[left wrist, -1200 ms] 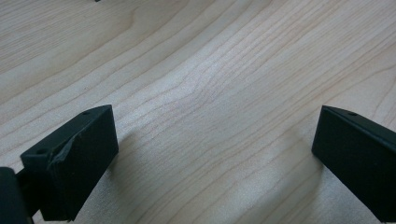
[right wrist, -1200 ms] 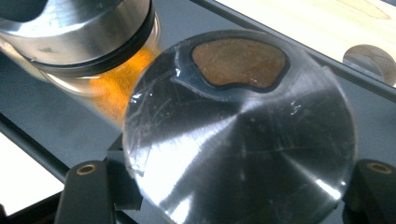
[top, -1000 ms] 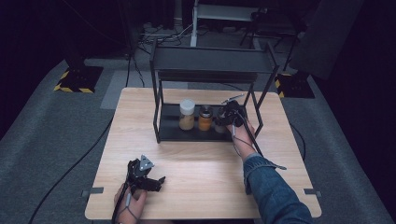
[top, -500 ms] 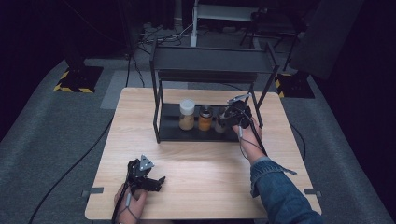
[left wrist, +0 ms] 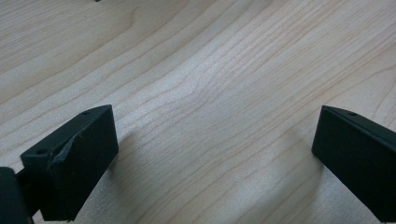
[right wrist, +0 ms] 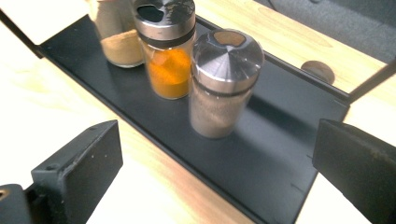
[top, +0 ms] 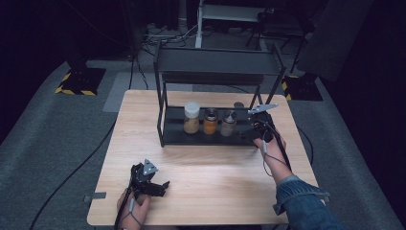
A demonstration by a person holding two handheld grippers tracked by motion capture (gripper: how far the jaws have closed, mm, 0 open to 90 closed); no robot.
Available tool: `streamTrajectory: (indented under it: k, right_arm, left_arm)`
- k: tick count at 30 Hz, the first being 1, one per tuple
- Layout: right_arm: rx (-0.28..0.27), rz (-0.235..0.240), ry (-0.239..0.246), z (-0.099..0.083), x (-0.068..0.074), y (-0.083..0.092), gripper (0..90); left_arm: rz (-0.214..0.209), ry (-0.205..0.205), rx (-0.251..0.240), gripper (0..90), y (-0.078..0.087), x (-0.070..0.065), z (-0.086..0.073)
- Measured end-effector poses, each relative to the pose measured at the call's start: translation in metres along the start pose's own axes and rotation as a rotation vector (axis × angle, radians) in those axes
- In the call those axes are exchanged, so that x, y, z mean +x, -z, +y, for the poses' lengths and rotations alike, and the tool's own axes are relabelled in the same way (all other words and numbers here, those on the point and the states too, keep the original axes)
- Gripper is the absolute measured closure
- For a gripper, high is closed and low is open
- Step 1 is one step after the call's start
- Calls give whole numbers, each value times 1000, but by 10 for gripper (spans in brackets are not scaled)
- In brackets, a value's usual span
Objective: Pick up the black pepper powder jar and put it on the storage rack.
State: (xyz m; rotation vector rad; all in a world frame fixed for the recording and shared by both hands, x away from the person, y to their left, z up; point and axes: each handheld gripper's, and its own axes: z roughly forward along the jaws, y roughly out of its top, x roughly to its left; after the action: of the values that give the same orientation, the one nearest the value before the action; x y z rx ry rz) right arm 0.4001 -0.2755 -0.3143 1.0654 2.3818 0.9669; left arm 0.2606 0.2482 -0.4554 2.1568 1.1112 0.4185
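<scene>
- Our right gripper (top: 254, 135) hangs at the right end of the rack (top: 218, 139), just in front of its lower shelf, with nothing between its jaws.
- Its jaws have just been opening and now stand spread wide; in the right gripper view the brown jar (right wrist: 224, 84) stands apart from both, upright on the shelf.
- That jar (top: 228, 122) is the rightmost of three in a row on the lower shelf: the orange jar (top: 210, 121) is just beside it, then the white-capped jar (top: 191, 117) at the left.
- Our left gripper (top: 160, 186) rests low over the bench (top: 215, 187) at the near left, well apart from the rack.
- Its jaws are spread wide too, with bare wood between them.
</scene>
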Motion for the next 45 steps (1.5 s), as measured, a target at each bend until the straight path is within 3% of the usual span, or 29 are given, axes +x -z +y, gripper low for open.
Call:
streamTrajectory:
  k: [9, 13, 22, 34, 45]
  right_arm:
    - [-36, 3, 3, -22, 2, 34, 14]
    - [-20, -12, 15, -30, 7, 42, 15]
    - [-23, 4, 7, -53, 9, 57, 15]
    - [-13, 1, -6, -82, 11, 62, 15]
    - [-20, 28, -28, -105, 6, 53, 15]
  left_arm:
    - [2, 3, 0, 0, 0, 0, 0]
    - [2, 4, 0, 0, 0, 0, 0]
    - [2, 4, 0, 0, 0, 0, 0]
    - [2, 3, 0, 0, 0, 0, 0]
    - [2, 3, 0, 0, 0, 0, 0]
